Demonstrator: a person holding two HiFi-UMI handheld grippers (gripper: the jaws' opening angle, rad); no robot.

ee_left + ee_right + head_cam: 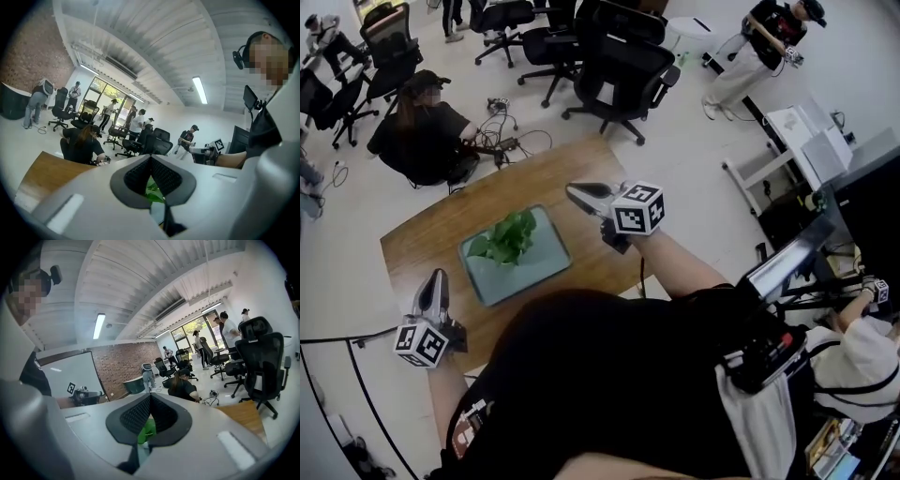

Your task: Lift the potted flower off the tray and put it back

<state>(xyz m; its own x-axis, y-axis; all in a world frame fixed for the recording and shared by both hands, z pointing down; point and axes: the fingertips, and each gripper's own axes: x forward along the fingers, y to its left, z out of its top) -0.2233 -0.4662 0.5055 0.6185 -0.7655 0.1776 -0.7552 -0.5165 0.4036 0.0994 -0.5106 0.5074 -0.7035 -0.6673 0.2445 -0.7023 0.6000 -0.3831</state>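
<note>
A leafy green potted flower (508,236) stands on a pale teal tray (542,264) in the middle of a wooden table (431,232). My left gripper (434,277) hovers off the tray's near left corner, shut and holding nothing. My right gripper (573,193) is held above the tray's far right corner, also shut and holding nothing. In the left gripper view the jaw tips (150,157) meet, and green leaves (153,190) show through the gap beneath them. The right gripper view shows the same: closed tips (150,395) with a bit of green plant (148,430) below. The pot itself is hidden by leaves.
A person (427,131) in black crouches on the floor beyond the table's far edge, next to cables (502,127). Black office chairs (619,70) stand further back. A white desk (797,141) and equipment crowd the right side.
</note>
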